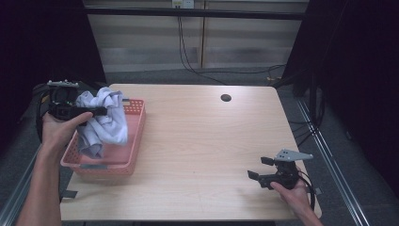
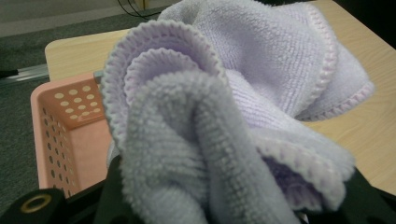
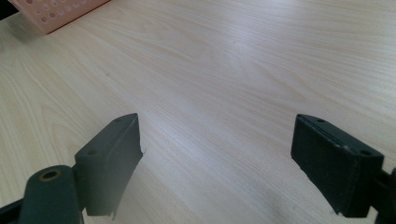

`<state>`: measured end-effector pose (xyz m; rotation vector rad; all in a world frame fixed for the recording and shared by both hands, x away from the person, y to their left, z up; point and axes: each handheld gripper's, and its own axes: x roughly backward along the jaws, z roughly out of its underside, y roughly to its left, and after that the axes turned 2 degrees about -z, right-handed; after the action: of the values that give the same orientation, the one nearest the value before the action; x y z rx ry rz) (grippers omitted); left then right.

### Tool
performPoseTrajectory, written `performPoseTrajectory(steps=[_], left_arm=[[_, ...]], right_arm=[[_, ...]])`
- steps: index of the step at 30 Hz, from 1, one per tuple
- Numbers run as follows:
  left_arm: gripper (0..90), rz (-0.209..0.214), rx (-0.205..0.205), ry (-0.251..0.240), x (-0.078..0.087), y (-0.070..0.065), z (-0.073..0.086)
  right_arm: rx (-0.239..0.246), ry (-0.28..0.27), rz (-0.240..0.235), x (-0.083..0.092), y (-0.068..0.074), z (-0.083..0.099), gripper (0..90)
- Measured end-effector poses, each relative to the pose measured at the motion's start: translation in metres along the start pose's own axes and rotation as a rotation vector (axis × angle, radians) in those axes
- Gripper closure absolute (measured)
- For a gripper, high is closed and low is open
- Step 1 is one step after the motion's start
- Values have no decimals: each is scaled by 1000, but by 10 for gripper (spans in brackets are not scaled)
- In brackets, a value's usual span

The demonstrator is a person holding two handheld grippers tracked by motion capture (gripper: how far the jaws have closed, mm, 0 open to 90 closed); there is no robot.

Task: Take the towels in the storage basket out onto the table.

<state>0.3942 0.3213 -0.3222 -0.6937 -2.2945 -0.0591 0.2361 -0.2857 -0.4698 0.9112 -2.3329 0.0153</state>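
At nine o'clock on the tabletop (image 1: 202, 141), at the far-left corner: pink basket (image 1: 134, 136), perforated walls, long side running along the left edge. Above its far end, left tool (image 1: 101, 111), held in the left hand (image 1: 59, 129) with jaws aimed toward three o'clock, clamped on a pale lilac towel (image 1: 106, 123). Bunched towel hanging from the jaws, lower folds drooping down into the basket; touching the basket floor or not, cannot tell. In the left gripper view, towel (image 2: 224, 116) crowding the lens, terry pile and stitched hems plain, folds pinched between the two black jaws at the bottom; basket (image 2: 56, 135) to the left at nine o'clock, bare tabletop (image 2: 369, 140) to the right at three o'clock.

Across the middle of the tabletop: bare pale wood. At twelve o'clock near the far edge, a small dark round hole (image 1: 226, 98).

At four o'clock, near the front-right corner: right tool (image 1: 261, 169), held in the right hand (image 1: 294, 190), resting low at the tabletop, jaws aimed toward nine o'clock, spread wide, gripping nothing. Grey three-cornered plate (image 1: 292, 154) on top. In the right gripper view, the two black jaws well apart with bare wood (image 3: 219, 93) between; a corner of the basket (image 3: 56, 11) at eleven o'clock, well apart from the tool.
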Motion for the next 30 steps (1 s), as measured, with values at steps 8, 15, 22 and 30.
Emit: performPoseTrajectory(steps=[8,15,22,30], left_arm=[[502,18,-30,-35,17,-11,-20],[501,32,-50,-81,31,-23,-40],[499,54,-77,-91,30,-41,-48],[498,87,-87,-100,17,-60,-52]], right_arm=[[-4,1,-2,-1,0,0,157],[-4,1,-4,-1,0,0,157],[-2,5,-1,-2,0,0,159],[-5,3,5,-2,0,0,166]])
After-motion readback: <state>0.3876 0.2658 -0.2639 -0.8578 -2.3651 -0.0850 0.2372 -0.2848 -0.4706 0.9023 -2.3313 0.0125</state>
